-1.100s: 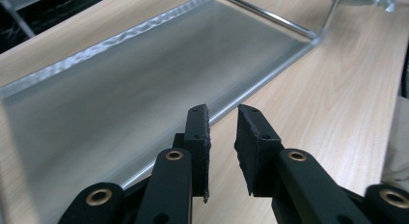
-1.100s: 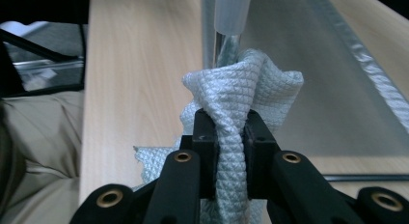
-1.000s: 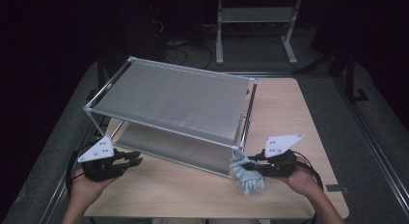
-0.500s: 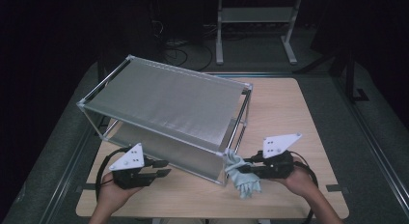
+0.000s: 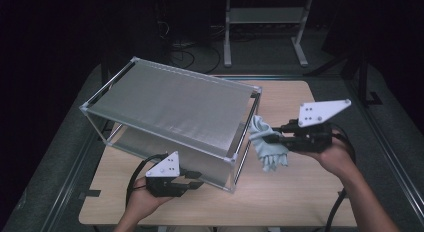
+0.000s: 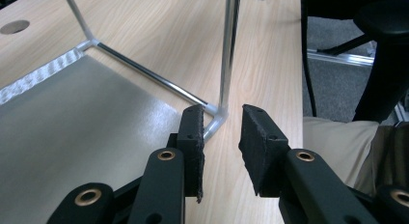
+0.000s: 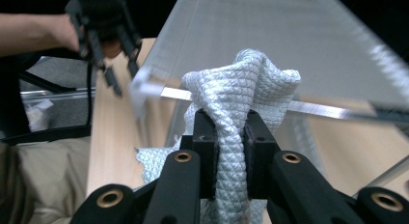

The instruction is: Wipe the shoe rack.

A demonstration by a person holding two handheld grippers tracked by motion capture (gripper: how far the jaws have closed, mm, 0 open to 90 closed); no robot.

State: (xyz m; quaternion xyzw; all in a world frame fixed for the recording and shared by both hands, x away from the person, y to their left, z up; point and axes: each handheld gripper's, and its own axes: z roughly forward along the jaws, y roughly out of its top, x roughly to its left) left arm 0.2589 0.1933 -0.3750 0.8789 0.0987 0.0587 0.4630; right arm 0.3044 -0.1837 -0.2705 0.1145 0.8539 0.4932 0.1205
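Cloth raised beside the rack
My right gripper (image 5: pixel 271 138) clamps the cloth (image 5: pixel 266 147); my left gripper (image 5: pixel 196 179), jaws just opening, holds nothing near the rack (image 5: pixel 175 107) corner.

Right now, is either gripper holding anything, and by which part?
The right gripper is shut on a bunched fold of the pale cloth, with the rest hanging below. The left gripper holds nothing; its jaws have just been opening beside the rack's corner post.

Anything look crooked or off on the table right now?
The metal shelf rack sits skewed across the table, and its rear left corner juts past the table's edge. The cloth hangs bunched from the right gripper, off the tabletop. Nothing looks spilled or broken.
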